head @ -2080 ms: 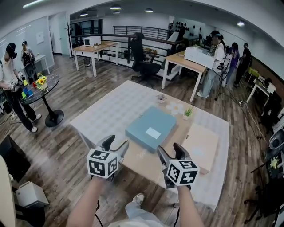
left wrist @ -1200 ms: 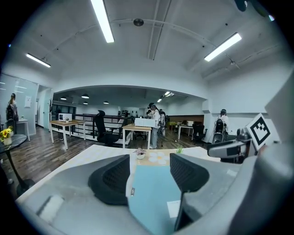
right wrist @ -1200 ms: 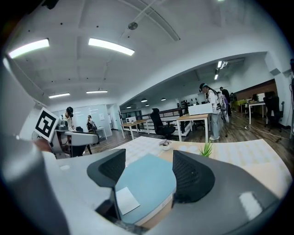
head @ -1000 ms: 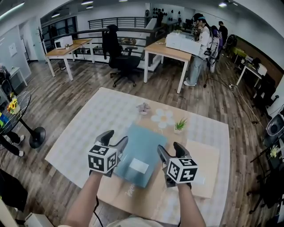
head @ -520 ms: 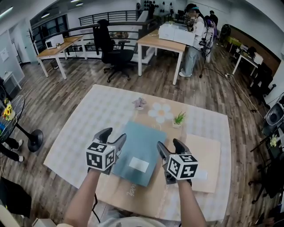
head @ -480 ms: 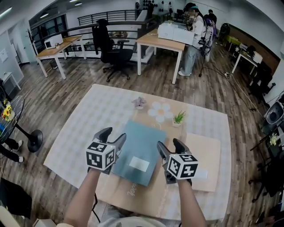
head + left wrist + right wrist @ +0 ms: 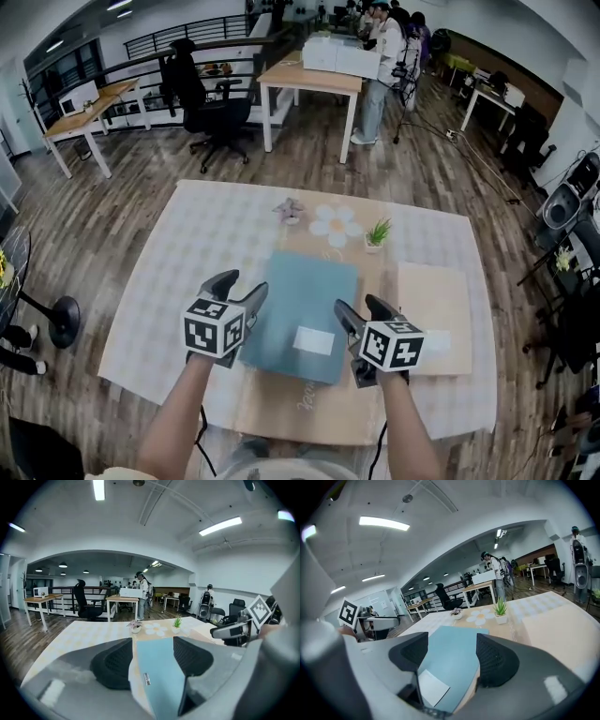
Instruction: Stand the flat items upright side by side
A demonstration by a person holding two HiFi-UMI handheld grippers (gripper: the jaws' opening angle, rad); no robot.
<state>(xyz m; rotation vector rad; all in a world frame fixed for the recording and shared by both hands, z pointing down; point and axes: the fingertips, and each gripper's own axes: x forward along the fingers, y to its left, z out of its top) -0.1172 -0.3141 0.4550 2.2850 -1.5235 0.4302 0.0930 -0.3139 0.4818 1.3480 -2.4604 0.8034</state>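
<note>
Blue folder (image 7: 305, 305) is lying flat on the table (image 7: 187, 253), its near corners hiding under the left gripper (image 7: 242, 287) and right gripper (image 7: 359, 307); its white label (image 7: 313, 341) is showing no readable print; both grippers are hanging over that near edge, jaws standing well apart, gripping nothing; beige board (image 7: 433, 302) is lying just right; potted plant (image 7: 377, 234) is standing beyond.

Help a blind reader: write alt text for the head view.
Left gripper and right gripper, both open, hover over the near edge of a flat teal item on a table; a flat beige item lies beside it.
</note>
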